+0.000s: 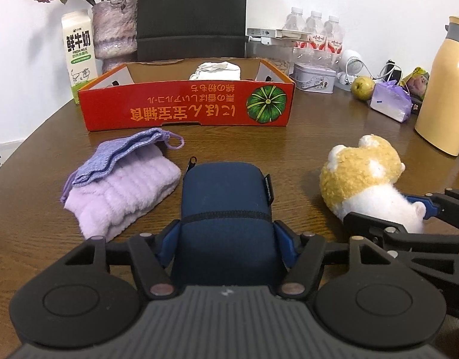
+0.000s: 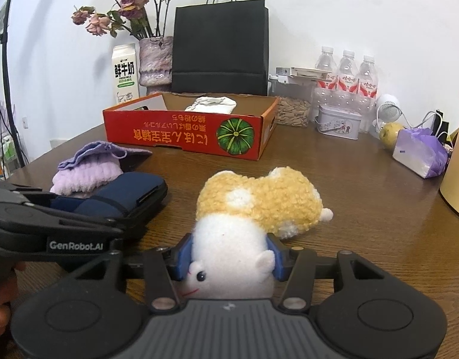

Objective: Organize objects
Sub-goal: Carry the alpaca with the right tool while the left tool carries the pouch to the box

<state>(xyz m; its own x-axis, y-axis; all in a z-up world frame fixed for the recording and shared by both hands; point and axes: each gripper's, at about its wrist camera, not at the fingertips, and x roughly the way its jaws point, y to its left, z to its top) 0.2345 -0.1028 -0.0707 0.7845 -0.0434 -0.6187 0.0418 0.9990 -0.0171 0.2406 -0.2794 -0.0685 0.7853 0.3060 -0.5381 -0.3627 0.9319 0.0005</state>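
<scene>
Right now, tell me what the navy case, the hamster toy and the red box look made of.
Navy case: looks like soft matte fabric, perhaps neoprene; stitched seam and zipper pull show. Hamster toy: plush, curly yellow pile with smoother white fleece. Red box: printed cardboard with a slight sheen; the brown raw board shows inside.

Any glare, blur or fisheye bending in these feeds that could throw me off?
Left wrist view: sharp; fisheye curves the table edge and tilts the yellow thermos; dark vignette in the corners. Right wrist view: sharp too, soft sheen on the wood, black bag barely bent near centre.
</scene>
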